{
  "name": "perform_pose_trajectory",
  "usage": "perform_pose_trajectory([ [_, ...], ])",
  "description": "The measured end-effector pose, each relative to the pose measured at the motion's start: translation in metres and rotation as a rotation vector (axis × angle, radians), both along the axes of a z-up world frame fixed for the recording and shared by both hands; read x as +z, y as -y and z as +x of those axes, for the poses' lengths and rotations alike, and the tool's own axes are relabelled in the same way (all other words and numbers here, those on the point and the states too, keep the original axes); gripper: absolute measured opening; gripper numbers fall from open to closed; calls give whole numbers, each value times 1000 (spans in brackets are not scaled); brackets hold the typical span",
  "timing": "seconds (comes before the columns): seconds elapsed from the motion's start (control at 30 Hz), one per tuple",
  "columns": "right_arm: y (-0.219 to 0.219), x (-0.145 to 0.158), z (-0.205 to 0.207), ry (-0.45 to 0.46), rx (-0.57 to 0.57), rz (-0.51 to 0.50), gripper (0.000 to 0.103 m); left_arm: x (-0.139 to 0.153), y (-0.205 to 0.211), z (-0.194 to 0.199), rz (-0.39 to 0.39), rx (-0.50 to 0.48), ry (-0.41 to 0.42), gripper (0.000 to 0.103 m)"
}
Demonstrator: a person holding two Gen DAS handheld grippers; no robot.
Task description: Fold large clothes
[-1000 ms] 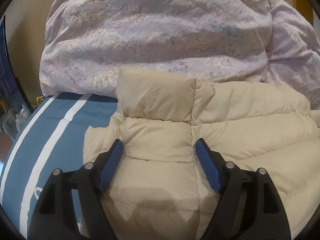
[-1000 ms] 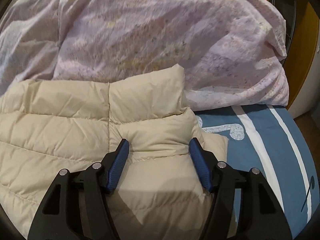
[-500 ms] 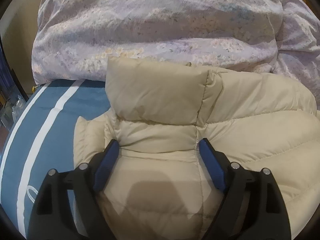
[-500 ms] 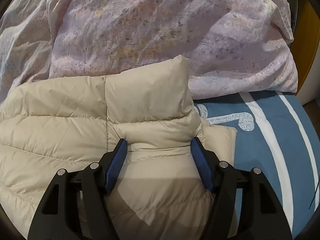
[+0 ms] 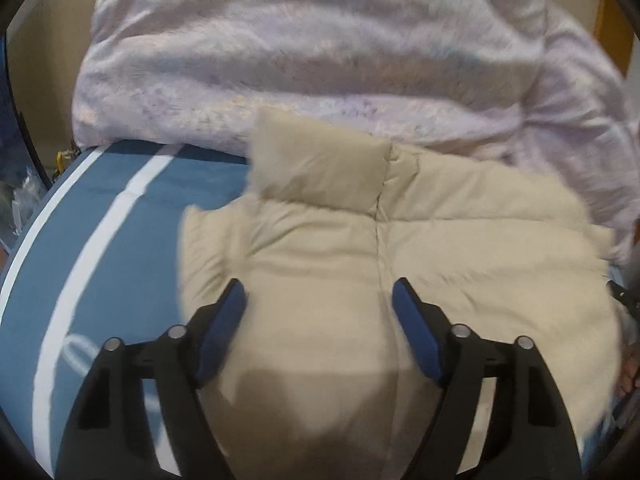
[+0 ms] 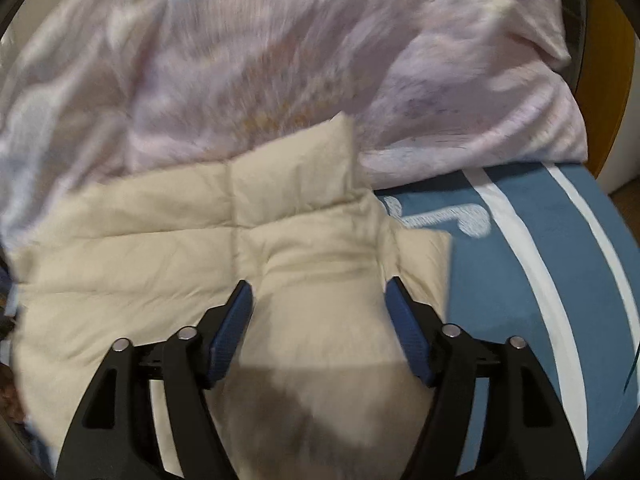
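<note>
The cream puffer jacket [image 5: 400,264] lies folded into a thick pad on the bed, its far edge pushed up against a heaped lilac floral duvet [image 5: 320,60]. In the right wrist view the same jacket [image 6: 200,248] spreads leftward from the tongs, while the left wrist view shows it spreading rightward, so its long axis runs side to side across the bed, between the two hands. At each far corner a padded flap stands up against the duvet.

The left tongs [image 5: 318,296] are spread wide, blue pads either side of a bulge of quilting near the jacket's left end; no fabric looks pinched. The right tongs [image 6: 316,294] are likewise agape, straddling a puffed ridge at the right end. Whether the pads touch the cloth is hard to say through the blur, though neither pair is clamped.

Each hand sits over its own end, so neither is clearly nearer; the jacket lies directly ahead of and beneath both. My guess is the coming move is either pressing the bundle flat or taking both ends to fold across the long axis. The filling looks springy and may puff back open.

Outward, the blue bedcover [image 5: 120,240] with white stripes shows bare to the left, and again on the right [image 6: 520,280] with a white looped motif.
</note>
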State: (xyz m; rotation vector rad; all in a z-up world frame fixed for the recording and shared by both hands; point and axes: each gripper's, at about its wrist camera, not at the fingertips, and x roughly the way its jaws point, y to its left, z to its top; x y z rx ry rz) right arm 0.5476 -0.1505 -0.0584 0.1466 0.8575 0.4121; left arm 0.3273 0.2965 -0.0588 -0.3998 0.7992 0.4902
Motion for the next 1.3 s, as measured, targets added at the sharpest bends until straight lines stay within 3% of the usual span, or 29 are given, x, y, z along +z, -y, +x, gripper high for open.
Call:
perform_pose_trajectory([
  [0.1,30,6,-20,-32,-16,57,85,8,-9,-39,-52,32,21,75],
  [0.27,60,-19,-37,-161,-5,135,85,-12,-22,-82,-233,74,34,70],
  [0.5,70,-41,-57,-256,-20,282,83,-27,-6,-95,-374,42,72,65],
  [0.63,66,-42,-61,-272,11,319,72,-29,2,-93,-391,45,87,65],
  [0.7,64,-42,-61,-310,22,291,63,-29,4,-93,-413,57,103,64],
  [0.8,66,-49,-63,-338,29,353,44,-32,7,-94,-443,81,126,56],
  [0.97,71,-47,-71,-358,25,453,26,-34,1,-105,-541,114,211,23],
  [1.07,72,-32,-83,-329,52,483,22,-25,-3,-115,-545,99,243,17],
  [1.3,66,-12,-122,-313,142,506,21,-5,-12,-163,-521,83,264,16],
])
